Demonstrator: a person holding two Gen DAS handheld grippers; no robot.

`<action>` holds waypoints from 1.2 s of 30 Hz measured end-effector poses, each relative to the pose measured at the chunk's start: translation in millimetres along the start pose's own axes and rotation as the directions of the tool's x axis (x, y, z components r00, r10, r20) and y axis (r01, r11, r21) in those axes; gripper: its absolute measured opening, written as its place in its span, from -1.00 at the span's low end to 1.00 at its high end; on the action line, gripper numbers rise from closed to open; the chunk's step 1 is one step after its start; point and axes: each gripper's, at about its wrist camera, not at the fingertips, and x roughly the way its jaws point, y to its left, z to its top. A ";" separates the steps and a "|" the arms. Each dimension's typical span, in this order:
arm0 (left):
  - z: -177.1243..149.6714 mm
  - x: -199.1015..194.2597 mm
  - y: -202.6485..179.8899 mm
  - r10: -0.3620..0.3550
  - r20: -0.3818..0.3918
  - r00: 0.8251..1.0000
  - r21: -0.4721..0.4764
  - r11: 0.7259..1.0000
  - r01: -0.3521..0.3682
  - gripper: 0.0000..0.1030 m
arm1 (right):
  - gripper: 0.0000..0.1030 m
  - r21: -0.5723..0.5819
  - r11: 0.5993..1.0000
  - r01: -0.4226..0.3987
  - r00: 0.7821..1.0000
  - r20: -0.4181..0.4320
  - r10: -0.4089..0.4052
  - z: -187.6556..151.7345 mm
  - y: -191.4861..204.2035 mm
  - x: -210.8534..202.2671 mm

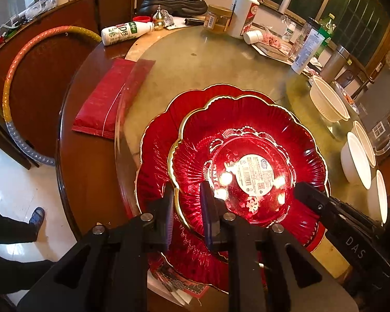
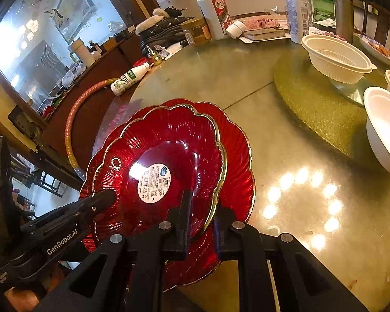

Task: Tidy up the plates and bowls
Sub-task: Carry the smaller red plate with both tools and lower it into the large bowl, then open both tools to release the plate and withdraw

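I had both grippers clamped on the smaller red plate [image 1: 249, 161], the left gripper [image 1: 188, 202] on its near-left rim and the right gripper [image 2: 202, 215] on its near-right rim. It sat atop the larger red plate [image 1: 156, 156] on the glass tabletop [image 2: 286, 156]. The white bowls [image 2: 335, 59] beside it looked empty.

2 red plates [image 1: 247, 135], 4 white bowls [image 1: 327, 101], 2 grippers [image 1: 187, 208].
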 end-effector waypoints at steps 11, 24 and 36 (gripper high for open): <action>0.5 0.8 -0.1 0.014 -0.006 1.000 -0.004 1.000 -0.014 -0.68 | -0.64 -0.002 1.000 0.009 1.000 -0.007 -0.009 0.7 3.4 0.8; 0.6 1.7 -0.4 0.004 -0.029 1.000 -0.015 1.000 -0.004 -0.66 | -0.06 0.005 1.000 -0.028 0.999 -0.027 0.028 1.2 9.8 -5.7; -3.1 -14.8 0.5 -0.031 0.002 1.000 -0.057 0.998 0.031 -0.34 | 0.18 0.038 0.997 -0.070 0.998 -0.001 0.070 -1.5 0.7 -24.6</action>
